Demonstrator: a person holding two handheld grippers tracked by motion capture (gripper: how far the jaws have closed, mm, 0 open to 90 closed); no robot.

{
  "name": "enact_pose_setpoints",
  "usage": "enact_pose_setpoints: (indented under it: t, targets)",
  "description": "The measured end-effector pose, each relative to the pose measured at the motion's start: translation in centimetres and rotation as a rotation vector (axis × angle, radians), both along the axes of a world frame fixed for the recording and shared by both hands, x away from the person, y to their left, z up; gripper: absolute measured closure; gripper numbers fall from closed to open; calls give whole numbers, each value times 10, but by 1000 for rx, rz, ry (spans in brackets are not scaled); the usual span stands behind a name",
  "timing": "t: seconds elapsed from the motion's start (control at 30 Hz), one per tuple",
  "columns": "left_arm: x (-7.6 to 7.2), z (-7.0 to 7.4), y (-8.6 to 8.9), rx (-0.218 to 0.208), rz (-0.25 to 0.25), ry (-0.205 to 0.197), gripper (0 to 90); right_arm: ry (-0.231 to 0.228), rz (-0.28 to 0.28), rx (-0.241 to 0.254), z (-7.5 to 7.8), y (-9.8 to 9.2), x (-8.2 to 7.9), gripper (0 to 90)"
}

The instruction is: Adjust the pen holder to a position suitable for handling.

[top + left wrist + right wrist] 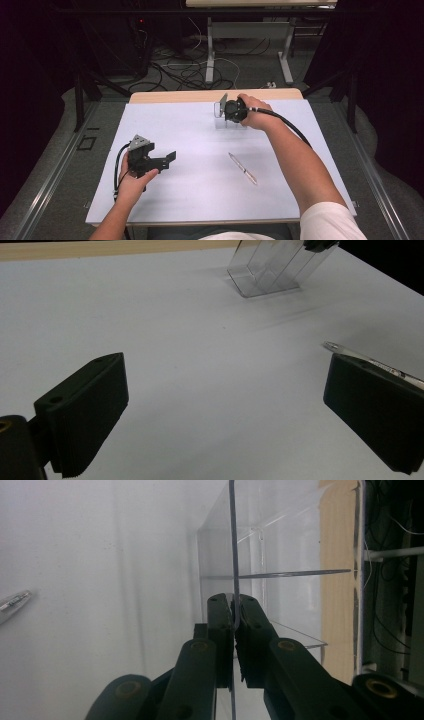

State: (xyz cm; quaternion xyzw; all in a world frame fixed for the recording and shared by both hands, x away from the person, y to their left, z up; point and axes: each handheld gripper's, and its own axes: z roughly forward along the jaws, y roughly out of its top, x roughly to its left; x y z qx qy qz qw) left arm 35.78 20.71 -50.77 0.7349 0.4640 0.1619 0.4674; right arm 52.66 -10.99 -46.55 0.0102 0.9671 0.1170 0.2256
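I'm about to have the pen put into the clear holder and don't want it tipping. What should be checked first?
1. Right gripper shut on the clear holder wall: ok.
2. Holder standing on the white mat: ok.
3. Left gripper open: ok.
4. Pen lying free on the mat, untouched: ok.
5. Left gripper lined up around the pen: not ok, pen lies off to one side.
6. Holder compartments free: cannot tell.

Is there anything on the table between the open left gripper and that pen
Nothing visible. Bare white table lies between the left gripper and the pen. The clear holder stands farther back, with the right gripper shut on its wall.
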Motion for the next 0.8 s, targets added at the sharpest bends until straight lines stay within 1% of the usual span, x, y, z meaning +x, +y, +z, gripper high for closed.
enact_pose_setpoints:
  t: [0.13,0.17,0.2,0.23,0.27,0.3,0.33,0.37,0.4,0.47,0.5,0.53,0.57,0.63,0.67,0.7,0.73,0.77,0.8]
  targets:
    - [1,-1,1,-8,8,0,43,13,16,-4,0,2,-1,876]
    - [1,-1,1,-9,12,-1,43,18,19,-18,0,3,-3,883]
    - [1,-1,1,-10,12,-1,43,-5,30,21,-4,2,-3,884]
    - [1,-1,2,-10,11,-2,43,-16,37,32,-4,2,-3,884]
    - [1,-1,1,-10,12,-2,43,14,14,-8,-1,3,-5,884]
    - [1,-1,1,-10,12,-2,43,11,26,-9,1,3,-4,885]
    - [1,-1,1,-9,10,-2,43,11,26,-9,1,3,-4,885]
    - [1,-2,1,-5,11,1,43,11,19,6,2,2,-5,887]
    - [1,-2,2,-6,11,1,43,10,25,0,4,2,-6,887]
    - [1,-1,2,-4,8,3,43,-6,19,17,5,2,-8,887]
    - [1,-1,2,-6,8,0,43,-6,19,17,5,2,-8,887]
    - [1,-1,2,-4,9,1,43,-2,21,7,9,3,-11,887]
    - [1,-1,2,-7,11,-2,43,-2,21,7,9,3,-11,887]
    - [1,-1,1,-7,13,-2,43,8,1,31,13,5,-18,887]
    - [1,-1,1,1,11,-3,43,9,16,34,14,7,-19,888]
    - [1,-1,1,0,6,5,43,9,9,44,15,7,-21,887]
    - [1,-1,1,1,5,5,43,19,14,34,16,9,-22,887]
    - [1,-1,1,1,6,5,43,21,11,44,16,10,-25,887]
    - [1,-1,1,1,6,5,43,33,7,40,17,12,-27,887]
